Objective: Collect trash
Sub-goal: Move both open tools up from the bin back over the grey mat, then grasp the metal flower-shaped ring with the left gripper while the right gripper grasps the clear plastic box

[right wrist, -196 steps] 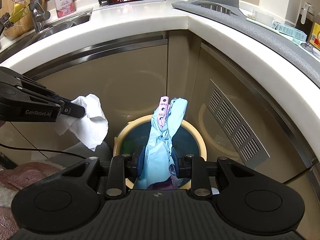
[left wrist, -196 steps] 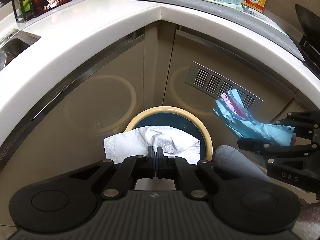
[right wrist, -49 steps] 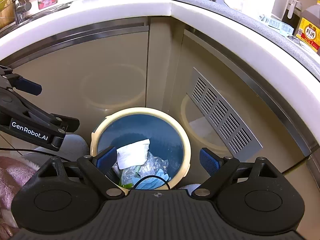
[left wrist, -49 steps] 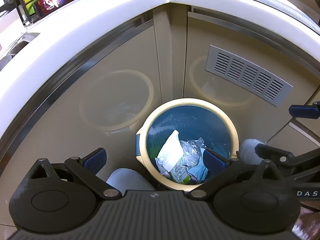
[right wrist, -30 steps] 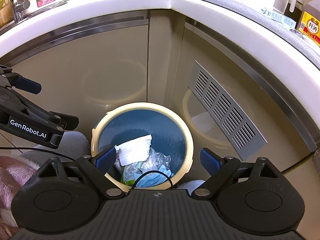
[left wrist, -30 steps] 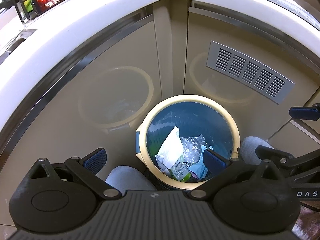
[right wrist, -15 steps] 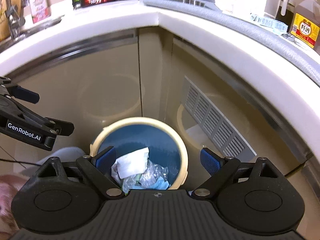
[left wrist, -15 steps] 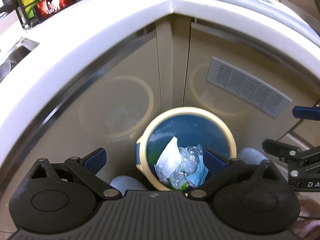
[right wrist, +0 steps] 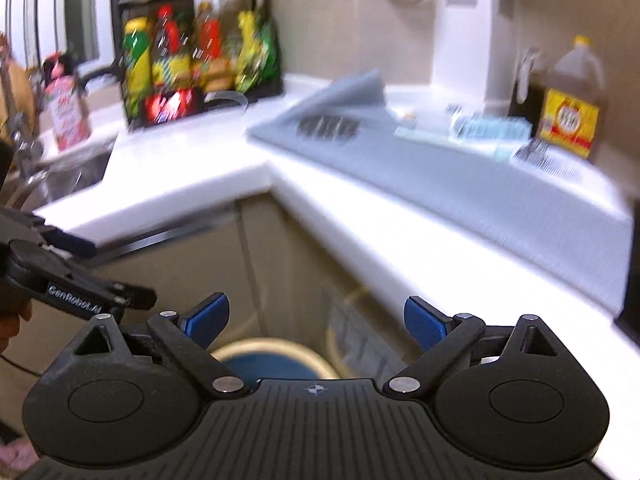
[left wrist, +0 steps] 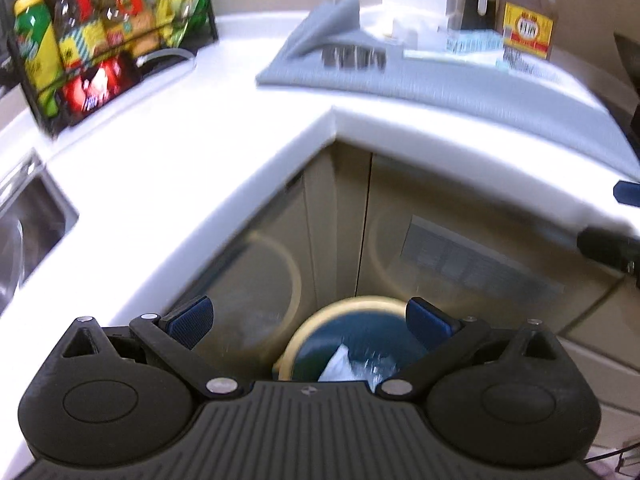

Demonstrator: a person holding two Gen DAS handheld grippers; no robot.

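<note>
White corner desk [left wrist: 168,168] fills both blurry views, with a bottle rack [right wrist: 196,60] upper left and a grey mat [left wrist: 460,84] upper right. Trash bin [left wrist: 304,344] sits low centre against the cabinets; only the left view shows the white tissue [left wrist: 338,364] inside. Left claw [left wrist: 310,318] and right claw [right wrist: 316,320] are both spread wide, holding nothing.

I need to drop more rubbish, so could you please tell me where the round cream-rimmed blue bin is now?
The round cream-rimmed blue bin stands on the floor against the beige corner cabinets, low and centre in both wrist views.
</note>
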